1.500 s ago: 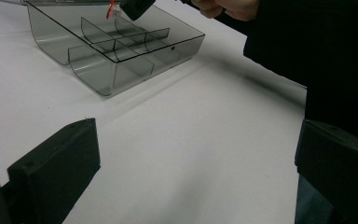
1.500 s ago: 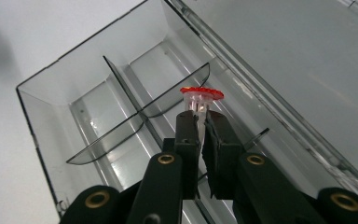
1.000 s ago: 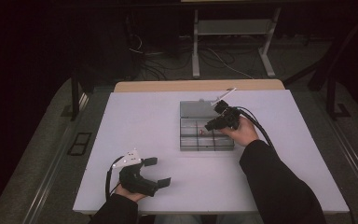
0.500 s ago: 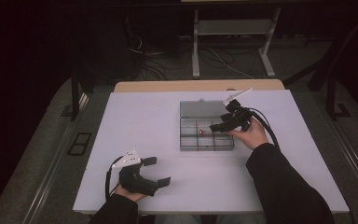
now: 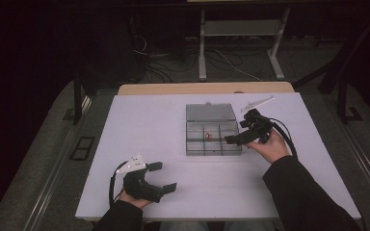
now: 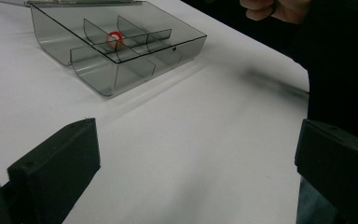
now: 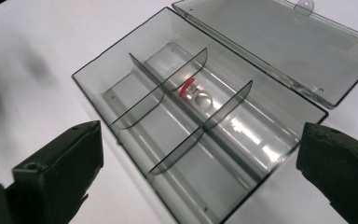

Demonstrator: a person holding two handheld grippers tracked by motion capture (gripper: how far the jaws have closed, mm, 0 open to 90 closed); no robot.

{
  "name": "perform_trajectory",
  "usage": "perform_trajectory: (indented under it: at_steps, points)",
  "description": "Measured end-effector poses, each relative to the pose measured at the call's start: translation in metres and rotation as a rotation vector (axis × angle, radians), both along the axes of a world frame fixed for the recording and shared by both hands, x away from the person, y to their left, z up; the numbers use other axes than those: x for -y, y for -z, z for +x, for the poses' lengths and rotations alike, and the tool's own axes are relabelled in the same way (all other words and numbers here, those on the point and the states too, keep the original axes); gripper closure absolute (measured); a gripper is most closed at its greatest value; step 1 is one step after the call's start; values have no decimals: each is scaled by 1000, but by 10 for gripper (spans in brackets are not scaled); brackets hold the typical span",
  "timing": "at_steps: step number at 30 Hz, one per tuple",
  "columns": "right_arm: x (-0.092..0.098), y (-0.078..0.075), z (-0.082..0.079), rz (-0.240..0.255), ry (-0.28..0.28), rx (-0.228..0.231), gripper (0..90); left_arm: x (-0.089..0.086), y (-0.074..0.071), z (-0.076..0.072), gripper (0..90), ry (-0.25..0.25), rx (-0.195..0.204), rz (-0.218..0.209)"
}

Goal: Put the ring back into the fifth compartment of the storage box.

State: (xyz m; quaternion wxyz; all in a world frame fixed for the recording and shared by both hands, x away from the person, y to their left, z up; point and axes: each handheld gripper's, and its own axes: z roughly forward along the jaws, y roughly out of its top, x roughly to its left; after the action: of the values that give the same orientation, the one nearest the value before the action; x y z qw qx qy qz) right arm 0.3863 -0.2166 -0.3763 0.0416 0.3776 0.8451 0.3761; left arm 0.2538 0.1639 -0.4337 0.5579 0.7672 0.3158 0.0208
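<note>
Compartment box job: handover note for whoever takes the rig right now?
Left gripper: open, nothing between its jaws, resting at the near left of the table.
Right gripper: jaws have just been opening, now wide and holding nothing, at the right edge of the box.
Compartment box: clear grey, mid-table, lid folded flat behind it.
Ring: small, with a red top, lying in the middle compartment of the row nearest the lid.
Done: ring is in the box, released.
Left: probably closing the lid; no other loose parts visible on the table.
</note>
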Motion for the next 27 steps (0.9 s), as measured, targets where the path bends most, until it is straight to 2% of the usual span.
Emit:
perform_trajectory:
  at_steps: [8, 18, 27]
  points:
    - [12, -4, -23, 10, 2, 24, 0, 1, 0, 0, 0, -1, -2, 0]
    - [31, 1, -52, 25, 25, 43, 0, 2, 1, -1, 0, -2, -5, 2]
    - [49, 13, -81, 44, 43, 57, 0, 3, 1, -1, 0, -1, -5, 4]
